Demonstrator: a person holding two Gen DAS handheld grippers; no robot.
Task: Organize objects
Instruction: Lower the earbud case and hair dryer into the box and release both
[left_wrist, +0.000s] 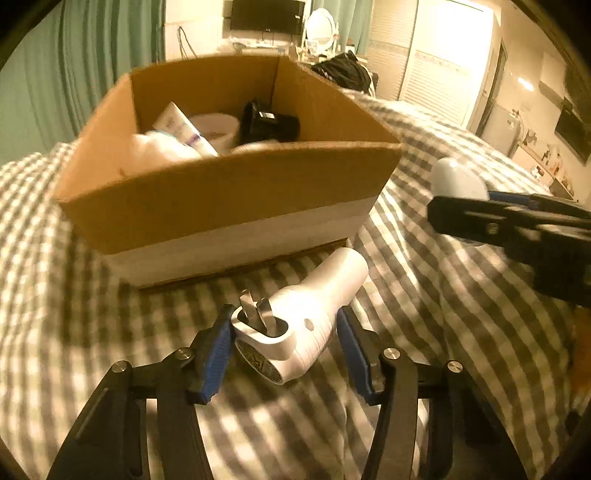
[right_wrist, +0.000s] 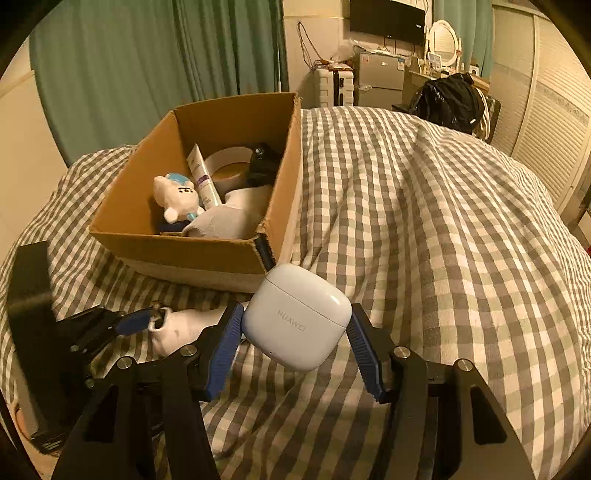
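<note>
I see a white plug adapter (left_wrist: 303, 321) with its two metal prongs tilted up, lying on the checked bed just before the open cardboard box (left_wrist: 236, 192). A white Huawei earbud case (right_wrist: 297, 317), lid closed, sits tilted near the box's front right corner.

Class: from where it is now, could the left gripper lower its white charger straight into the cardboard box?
Probably yes: the left gripper grips the white charger, and the cardboard box is open-topped directly ahead, nothing between.
</note>
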